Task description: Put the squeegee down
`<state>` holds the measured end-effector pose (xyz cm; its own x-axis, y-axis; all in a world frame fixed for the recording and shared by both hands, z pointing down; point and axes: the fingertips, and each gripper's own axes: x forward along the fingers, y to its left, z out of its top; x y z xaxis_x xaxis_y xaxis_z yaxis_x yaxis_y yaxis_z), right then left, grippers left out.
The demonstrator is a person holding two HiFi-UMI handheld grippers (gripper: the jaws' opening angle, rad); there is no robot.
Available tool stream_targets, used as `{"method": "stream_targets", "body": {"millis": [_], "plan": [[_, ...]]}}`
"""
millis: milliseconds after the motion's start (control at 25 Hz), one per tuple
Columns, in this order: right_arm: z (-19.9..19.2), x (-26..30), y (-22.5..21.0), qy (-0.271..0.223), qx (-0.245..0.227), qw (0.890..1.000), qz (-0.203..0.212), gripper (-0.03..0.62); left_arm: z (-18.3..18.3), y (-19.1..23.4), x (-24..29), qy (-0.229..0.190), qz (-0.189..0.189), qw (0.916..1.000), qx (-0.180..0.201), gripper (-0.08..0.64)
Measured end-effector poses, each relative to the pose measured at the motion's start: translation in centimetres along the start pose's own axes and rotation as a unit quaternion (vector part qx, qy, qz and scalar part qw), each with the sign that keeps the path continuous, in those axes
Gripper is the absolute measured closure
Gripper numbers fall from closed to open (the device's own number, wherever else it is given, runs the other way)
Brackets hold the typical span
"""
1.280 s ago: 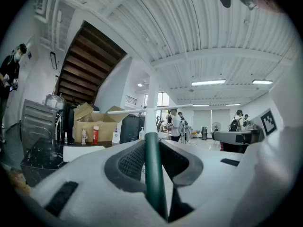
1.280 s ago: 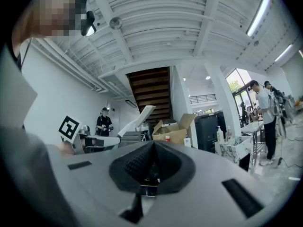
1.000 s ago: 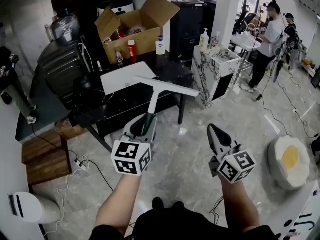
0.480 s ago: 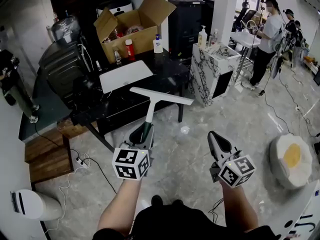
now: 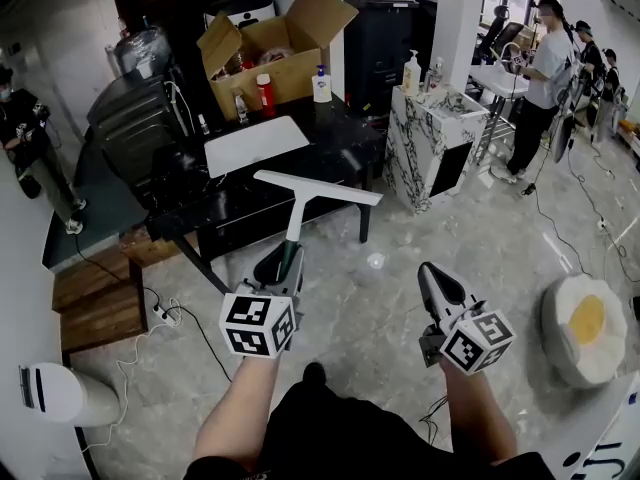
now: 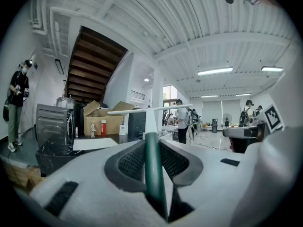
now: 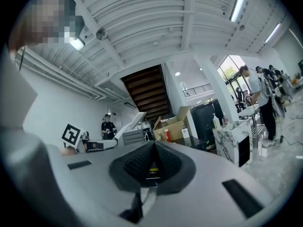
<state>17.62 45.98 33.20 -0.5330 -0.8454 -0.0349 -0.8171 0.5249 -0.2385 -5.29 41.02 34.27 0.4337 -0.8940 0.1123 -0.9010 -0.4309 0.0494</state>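
Bright, evenly lit, fisheye edges, blurred foreground

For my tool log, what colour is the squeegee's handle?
Dark green; the squeegee handle shows best in the left gripper view.

One squeegee [image 5: 318, 188], two grippers [image 5: 283, 266] [image 5: 431, 273], one cardboard box [image 5: 275, 63].

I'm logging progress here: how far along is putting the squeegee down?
Nothing looks done yet. In hand: the left gripper grips the squeegee by its green handle, blade up, in the air near the black table. The right gripper is shut and empty. Left: set it on a surface, likely that table, and open the fingers.
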Motion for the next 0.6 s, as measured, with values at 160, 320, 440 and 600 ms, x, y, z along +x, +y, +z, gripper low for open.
{"method": "stream_targets", "body": {"millis": [160,320,440,600], "plan": [[-0.1,1.2,-0.4,0.002,0.003,1.0,0.005,0.586,0.2,0.4,1.1,-0.004,-0.001,1.0,0.0,0.457],[0.3,3.1,-0.8,0.005,0.001,1.0,0.013,0.586,1.2,1.5,3.2,-0.013,-0.001,0.9999,-0.004,0.457],[0.7,4.7,-1.8,0.004,0.001,1.0,0.009,0.586,2.0,2.7,5.2,-0.02,-0.005,0.9998,-0.005,0.457],[1.7,7.9,-3.6,-0.001,0.0,1.0,-0.001,0.586,3.5,4.7,8.7,-0.032,-0.015,0.9994,-0.004,0.457]]}}
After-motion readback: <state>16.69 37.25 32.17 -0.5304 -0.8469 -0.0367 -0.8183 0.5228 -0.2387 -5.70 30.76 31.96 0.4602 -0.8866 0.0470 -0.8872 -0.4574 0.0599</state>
